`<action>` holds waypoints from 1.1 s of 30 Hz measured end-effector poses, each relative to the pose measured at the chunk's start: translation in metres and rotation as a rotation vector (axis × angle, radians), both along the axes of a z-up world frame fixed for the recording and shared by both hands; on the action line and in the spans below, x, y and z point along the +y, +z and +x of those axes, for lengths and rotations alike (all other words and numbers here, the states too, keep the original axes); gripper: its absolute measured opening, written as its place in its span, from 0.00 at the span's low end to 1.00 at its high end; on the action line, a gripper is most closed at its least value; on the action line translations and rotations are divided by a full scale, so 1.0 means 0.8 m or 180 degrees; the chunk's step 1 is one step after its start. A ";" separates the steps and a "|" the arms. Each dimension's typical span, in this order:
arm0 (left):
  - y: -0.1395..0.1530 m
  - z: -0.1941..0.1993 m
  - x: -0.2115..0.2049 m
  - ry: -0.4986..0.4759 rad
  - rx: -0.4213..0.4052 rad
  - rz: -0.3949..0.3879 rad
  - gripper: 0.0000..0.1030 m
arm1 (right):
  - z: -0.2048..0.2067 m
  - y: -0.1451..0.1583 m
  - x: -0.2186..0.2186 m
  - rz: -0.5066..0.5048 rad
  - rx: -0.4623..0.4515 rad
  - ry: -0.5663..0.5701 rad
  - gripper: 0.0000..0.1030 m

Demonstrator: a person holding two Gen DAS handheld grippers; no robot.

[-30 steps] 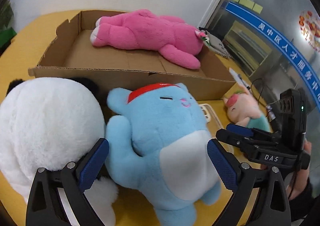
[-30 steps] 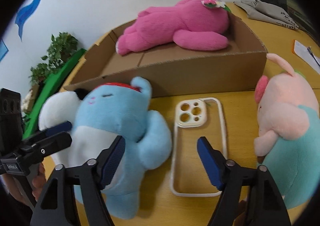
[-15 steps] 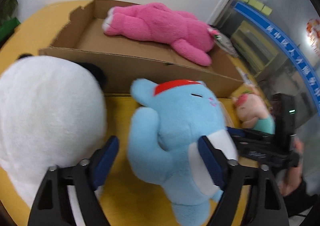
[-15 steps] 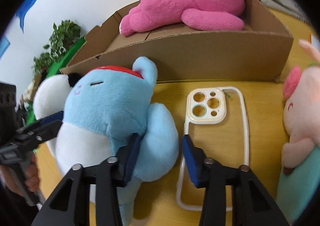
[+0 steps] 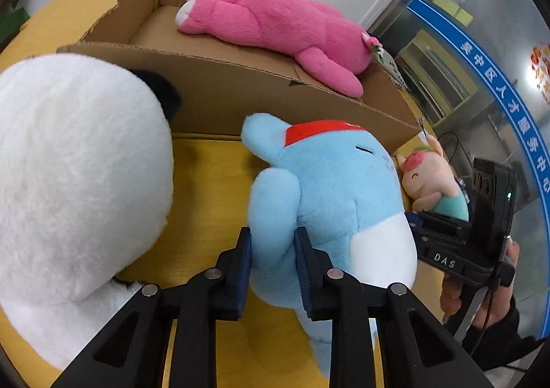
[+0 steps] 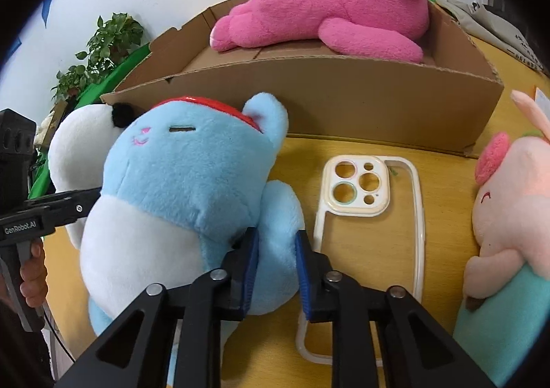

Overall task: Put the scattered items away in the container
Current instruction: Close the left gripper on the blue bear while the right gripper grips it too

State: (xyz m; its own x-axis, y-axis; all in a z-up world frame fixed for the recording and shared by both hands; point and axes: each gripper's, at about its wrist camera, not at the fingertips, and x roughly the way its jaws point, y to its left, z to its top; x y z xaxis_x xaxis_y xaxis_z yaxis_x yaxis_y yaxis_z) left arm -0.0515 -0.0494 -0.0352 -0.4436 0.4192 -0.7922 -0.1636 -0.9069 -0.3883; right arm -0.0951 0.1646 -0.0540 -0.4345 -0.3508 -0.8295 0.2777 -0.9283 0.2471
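The left gripper point(image 5: 271, 252) is closing, its pads squeezing one arm of the blue plush point(image 5: 330, 195); the right gripper point(image 6: 276, 255) clamps the other arm. The plush lies on the table point(image 5: 209, 181). At its 12 o'clock stands the box point(image 6: 343, 102), holding a pink plush point(image 6: 330, 20).

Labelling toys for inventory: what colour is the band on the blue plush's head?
Red; the band shows best in the right wrist view.
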 end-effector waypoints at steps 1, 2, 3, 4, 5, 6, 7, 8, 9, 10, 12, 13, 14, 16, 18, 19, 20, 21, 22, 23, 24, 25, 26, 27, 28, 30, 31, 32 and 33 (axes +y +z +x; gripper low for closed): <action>0.003 0.003 0.002 -0.0001 0.0025 -0.0041 0.21 | 0.001 0.001 0.001 -0.0049 0.0013 -0.0006 0.15; 0.005 0.005 0.003 0.0001 0.0048 -0.0046 0.21 | 0.002 0.003 0.003 -0.0113 0.0025 -0.0023 0.13; 0.008 0.006 0.002 0.0005 0.0075 -0.0017 0.20 | 0.003 0.006 0.005 -0.0156 0.0044 -0.0037 0.12; 0.013 0.008 0.002 -0.0002 0.0111 0.0038 0.19 | 0.005 0.009 0.007 -0.0174 0.0077 -0.0046 0.05; 0.019 0.009 0.001 -0.0023 0.0150 0.0094 0.18 | 0.007 0.014 0.008 -0.0231 0.0117 -0.0036 0.00; 0.025 0.011 0.002 -0.0054 0.0203 0.0115 0.17 | 0.008 0.019 0.009 -0.0325 0.0143 -0.0008 0.00; 0.032 0.011 0.006 -0.0084 0.0265 0.0076 0.17 | 0.009 0.024 0.008 -0.0360 0.0162 0.0018 0.00; 0.038 0.010 0.010 -0.0112 0.0306 -0.0012 0.17 | 0.009 0.028 0.003 -0.0289 0.0196 0.0044 0.00; 0.038 0.006 0.013 -0.0127 0.0294 -0.0107 0.17 | 0.008 0.029 -0.001 -0.0190 0.0214 0.0057 0.00; 0.034 0.001 0.013 -0.0112 0.0244 -0.0175 0.17 | 0.005 0.027 -0.001 -0.0161 0.0184 0.0041 0.02; 0.025 -0.005 0.009 -0.0095 0.0163 -0.0241 0.18 | -0.001 0.018 0.006 -0.0203 0.0001 -0.0022 0.03; 0.020 -0.005 0.007 -0.0096 0.0143 -0.0260 0.19 | -0.001 0.014 0.011 -0.0197 -0.0052 -0.0082 0.03; 0.016 -0.005 0.003 -0.0084 0.0126 -0.0265 0.20 | 0.001 0.011 0.016 -0.0183 -0.0088 -0.0130 0.07; 0.008 -0.004 -0.003 -0.0062 0.0084 -0.0230 0.21 | 0.003 0.005 0.022 -0.0212 -0.0168 -0.0151 0.22; 0.001 -0.005 -0.006 -0.0025 0.0054 -0.0213 0.23 | 0.002 0.001 0.028 -0.0201 -0.0200 -0.0233 0.39; -0.002 -0.006 -0.006 -0.0017 0.0040 -0.0229 0.24 | 0.000 0.000 0.030 -0.0226 -0.0205 -0.0257 0.42; -0.004 -0.007 -0.005 -0.0014 0.0033 -0.0248 0.25 | -0.002 -0.001 0.031 -0.0283 -0.0228 -0.0259 0.42; -0.005 -0.007 -0.004 -0.0018 0.0031 -0.0265 0.26 | -0.004 -0.001 0.030 -0.0330 -0.0252 -0.0244 0.42; -0.006 -0.008 -0.002 -0.0024 0.0031 -0.0281 0.27 | -0.006 -0.001 0.027 -0.0363 -0.0262 -0.0212 0.42; -0.008 -0.008 -0.001 -0.0030 0.0028 -0.0298 0.27 | -0.007 0.000 0.023 -0.0396 -0.0275 -0.0156 0.42; -0.010 -0.008 0.000 -0.0040 0.0023 -0.0315 0.28 | -0.008 0.001 0.017 -0.0408 -0.0287 -0.0103 0.42; -0.014 -0.009 0.002 -0.0064 0.0015 -0.0339 0.28 | -0.009 0.000 0.012 -0.0375 -0.0286 -0.0066 0.42; -0.017 -0.009 0.004 -0.0087 0.0008 -0.0368 0.28 | -0.011 -0.002 0.006 -0.0314 -0.0284 -0.0040 0.42; -0.020 -0.010 0.005 -0.0096 -0.0001 -0.0386 0.28 | -0.012 -0.005 0.001 -0.0276 -0.0286 -0.0026 0.42; -0.023 -0.011 0.006 -0.0093 -0.0016 -0.0382 0.27 | -0.015 -0.008 -0.001 -0.0270 -0.0300 -0.0027 0.42; -0.027 -0.012 0.002 -0.0069 -0.0047 -0.0303 0.26 | -0.020 -0.016 -0.003 -0.0288 -0.0348 -0.0027 0.41; -0.028 -0.013 -0.001 -0.0059 -0.0059 -0.0260 0.24 | -0.021 -0.017 -0.003 -0.0320 -0.0358 -0.0003 0.32; -0.028 -0.013 -0.002 -0.0049 -0.0061 -0.0227 0.24 | -0.020 -0.016 -0.004 -0.0332 -0.0353 0.0034 0.29; -0.027 -0.011 -0.002 -0.0044 -0.0062 -0.0207 0.22 | -0.019 -0.015 -0.006 -0.0316 -0.0324 0.0063 0.27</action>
